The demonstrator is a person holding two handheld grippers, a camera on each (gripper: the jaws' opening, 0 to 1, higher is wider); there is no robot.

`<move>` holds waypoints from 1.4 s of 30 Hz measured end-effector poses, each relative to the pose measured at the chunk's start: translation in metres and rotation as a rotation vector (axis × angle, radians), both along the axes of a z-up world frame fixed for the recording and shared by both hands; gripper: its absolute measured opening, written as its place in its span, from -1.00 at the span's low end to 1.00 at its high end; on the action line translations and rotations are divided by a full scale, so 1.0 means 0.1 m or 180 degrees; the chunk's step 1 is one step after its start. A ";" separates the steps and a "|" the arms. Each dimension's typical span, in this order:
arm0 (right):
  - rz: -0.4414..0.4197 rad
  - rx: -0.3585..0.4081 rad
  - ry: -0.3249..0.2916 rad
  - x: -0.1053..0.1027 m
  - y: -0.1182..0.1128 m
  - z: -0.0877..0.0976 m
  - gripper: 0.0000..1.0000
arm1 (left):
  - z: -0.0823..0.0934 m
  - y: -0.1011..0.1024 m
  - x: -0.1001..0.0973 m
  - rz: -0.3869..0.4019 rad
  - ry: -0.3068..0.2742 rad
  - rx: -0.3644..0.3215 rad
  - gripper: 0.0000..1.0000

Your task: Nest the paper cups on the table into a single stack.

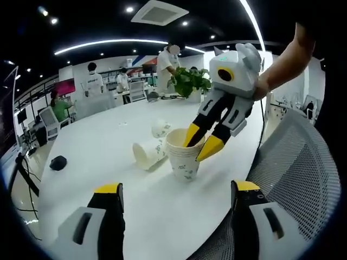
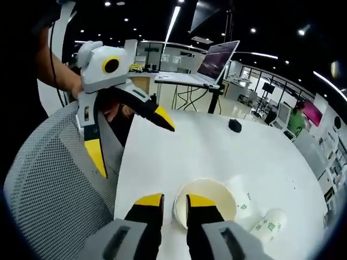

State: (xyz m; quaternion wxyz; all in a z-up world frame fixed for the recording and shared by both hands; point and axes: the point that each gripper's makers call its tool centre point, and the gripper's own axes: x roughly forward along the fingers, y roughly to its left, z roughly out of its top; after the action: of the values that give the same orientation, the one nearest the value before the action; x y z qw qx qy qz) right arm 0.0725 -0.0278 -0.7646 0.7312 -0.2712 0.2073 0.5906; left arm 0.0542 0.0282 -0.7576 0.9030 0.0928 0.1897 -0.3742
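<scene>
An upright paper cup (image 1: pixel 184 160) with green print stands near the white table's (image 1: pixel 103 146) edge. My right gripper (image 1: pixel 200 143) has one yellow tip inside it and one outside, shut on its rim. In the right gripper view the same cup (image 2: pixel 211 197) has its near rim between my right gripper's (image 2: pixel 174 199) jaws. A second cup (image 1: pixel 147 153) lies on its side just left of it, and a third (image 1: pixel 161 129) rests behind. My left gripper (image 1: pixel 177 187) is open in front of the upright cup with nothing in it, and it (image 2: pixel 133 143) hangs over the table's edge.
A grey mesh chair (image 1: pixel 295 162) stands against the table's edge. A small black object (image 1: pixel 58 162) lies farther out on the table. A potted plant (image 1: pixel 190 81) sits at the far end, with people standing behind. A laptop (image 2: pixel 217 59) stands on a raised stand.
</scene>
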 end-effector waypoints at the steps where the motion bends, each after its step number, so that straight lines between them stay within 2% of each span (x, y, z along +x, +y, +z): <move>1: -0.0046 0.0028 0.0002 0.01 -0.01 0.03 -0.70 | 0.00 -0.01 -0.01 -0.0020 0.0012 -0.0002 0.60; 5: -0.0193 0.0110 -0.0013 0.04 -0.07 0.12 -0.61 | -0.02 -0.03 -0.02 -0.0072 0.0029 0.0018 0.59; 9: -0.0423 0.0292 -0.0014 0.07 -0.15 0.26 -0.54 | 0.02 -0.02 0.00 -0.0064 0.0050 -0.0062 0.59; 15: -0.0695 0.0406 -0.0069 0.07 -0.30 0.35 -0.44 | 0.03 0.07 0.12 -0.0022 0.0112 -0.0131 0.51; 21: -0.1009 0.0550 -0.0080 0.08 -0.46 0.40 -0.28 | 0.07 0.11 0.36 -0.0026 0.0120 -0.0158 0.38; 28: -0.1412 0.0832 -0.0113 0.08 -0.73 0.48 -0.15 | 0.11 0.01 0.69 -0.0084 0.0170 -0.0290 0.21; 31: -0.1583 0.0874 -0.0148 0.08 -0.87 0.47 -0.08 | 0.09 -0.03 0.79 -0.0082 0.0220 -0.0361 0.12; 33: -0.1716 0.0905 -0.0137 0.07 -0.97 0.44 -0.03 | 0.05 0.02 0.93 -0.0074 0.0273 -0.0436 0.05; 42: -0.2168 0.0889 -0.0202 0.01 -1.37 0.37 0.09 | 0.01 -0.10 1.19 -0.0022 0.0339 -0.0531 -0.30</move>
State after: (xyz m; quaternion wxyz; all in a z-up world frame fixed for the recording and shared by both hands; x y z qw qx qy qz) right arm 0.0738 -0.1646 -0.7280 0.9219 -0.1024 0.1803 0.3273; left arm 0.1734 0.0183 -0.7569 0.8949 -0.0022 0.2053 -0.3963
